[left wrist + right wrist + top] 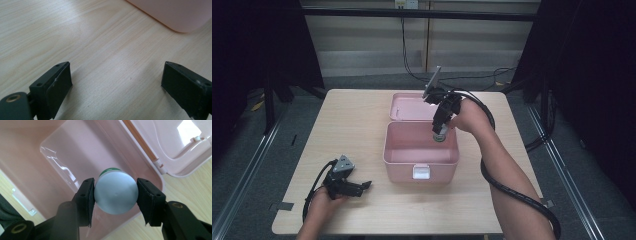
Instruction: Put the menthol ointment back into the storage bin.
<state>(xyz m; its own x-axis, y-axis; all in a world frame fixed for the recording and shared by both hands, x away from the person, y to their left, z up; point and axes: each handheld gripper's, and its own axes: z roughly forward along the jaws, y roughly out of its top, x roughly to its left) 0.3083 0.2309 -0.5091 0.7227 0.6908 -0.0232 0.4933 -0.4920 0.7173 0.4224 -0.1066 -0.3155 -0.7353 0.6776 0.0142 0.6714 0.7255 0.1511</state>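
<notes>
- Pink plastic all round here — the box (421,159) stands open near the middle of the pale wooden surface (362,130), its hinged lid (409,107) folded back flat behind it, its white latch (421,171) facing the person.
- The right hand-held gripper (441,131) pinches a small bottle (116,192) by its rounded body, one jaw on each side; a band of green shows at the bottle's far end. The bottle hangs over the box's back right corner, at about rim height, not yet resting on the floor of the box.
- The left hand-held gripper (362,187) lies low on the surface at the front left, jaws spread wide with nothing between them — bare wood in its own view, and a corner of the box beyond.
- The step in hand looks to be setting the bottle into the box. To do it well, I would judge: bring it a little inward, clear of the back wall and the hinge, then lower it until it rests on the floor of the box before the jaws part. The body is round and smooth, so a release from height could send it rolling or tipping.
- The idle gripper could steady the box front if it starts to slide.
- Count: one box with one lid and one latch; one bottle; two hand-held grippers. The inside of the box looks bare otherwise.
</notes>
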